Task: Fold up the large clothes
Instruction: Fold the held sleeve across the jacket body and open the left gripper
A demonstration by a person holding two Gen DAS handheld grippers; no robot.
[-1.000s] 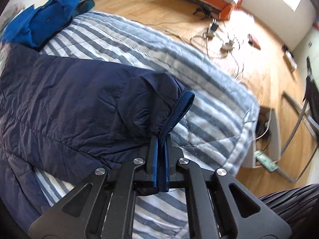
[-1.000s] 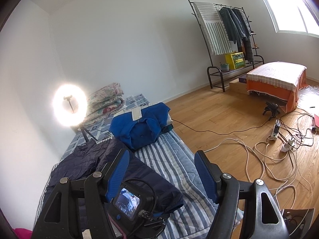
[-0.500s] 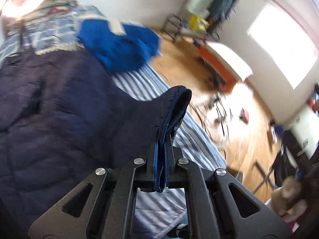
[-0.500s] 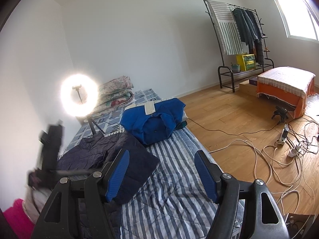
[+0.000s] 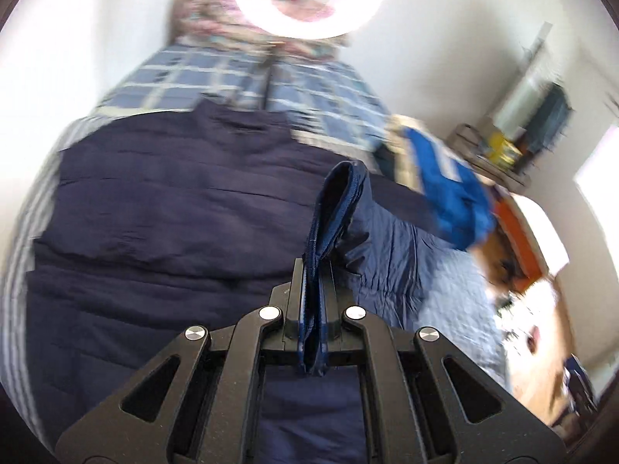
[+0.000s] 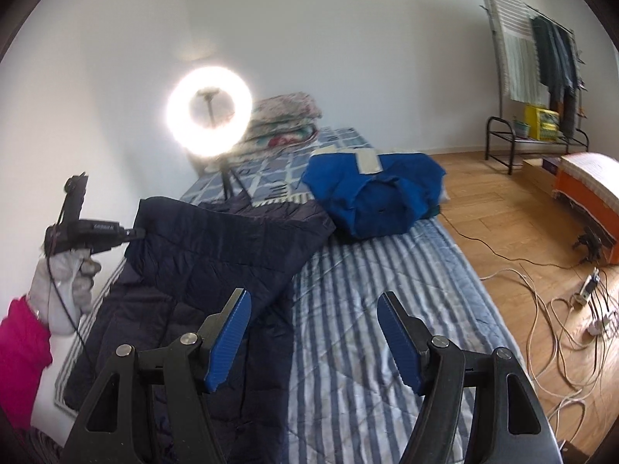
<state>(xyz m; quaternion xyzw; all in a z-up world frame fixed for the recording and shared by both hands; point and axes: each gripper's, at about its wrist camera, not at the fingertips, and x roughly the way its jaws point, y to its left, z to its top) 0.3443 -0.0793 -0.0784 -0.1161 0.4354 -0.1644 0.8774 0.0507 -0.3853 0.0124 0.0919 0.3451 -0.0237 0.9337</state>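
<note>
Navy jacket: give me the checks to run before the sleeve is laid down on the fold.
1. Left gripper clamped on the cuff: ok.
2. Sleeve carried across the navy jacket body: ok, the cuff hangs over it.
3. Right gripper free to help: ok, jaws open, nothing between them.
4. Jacket body flat on the mattress: cannot tell, the left view is blurred.
5. Blue garment off the jacket: cannot tell, their edges meet or overlap.

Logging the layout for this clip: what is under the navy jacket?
The navy jacket lies on a striped blanket, with a checked sheet past its collar. Whatever sits beneath the jacket's middle is covered. The left gripper holds its cuff.
</note>
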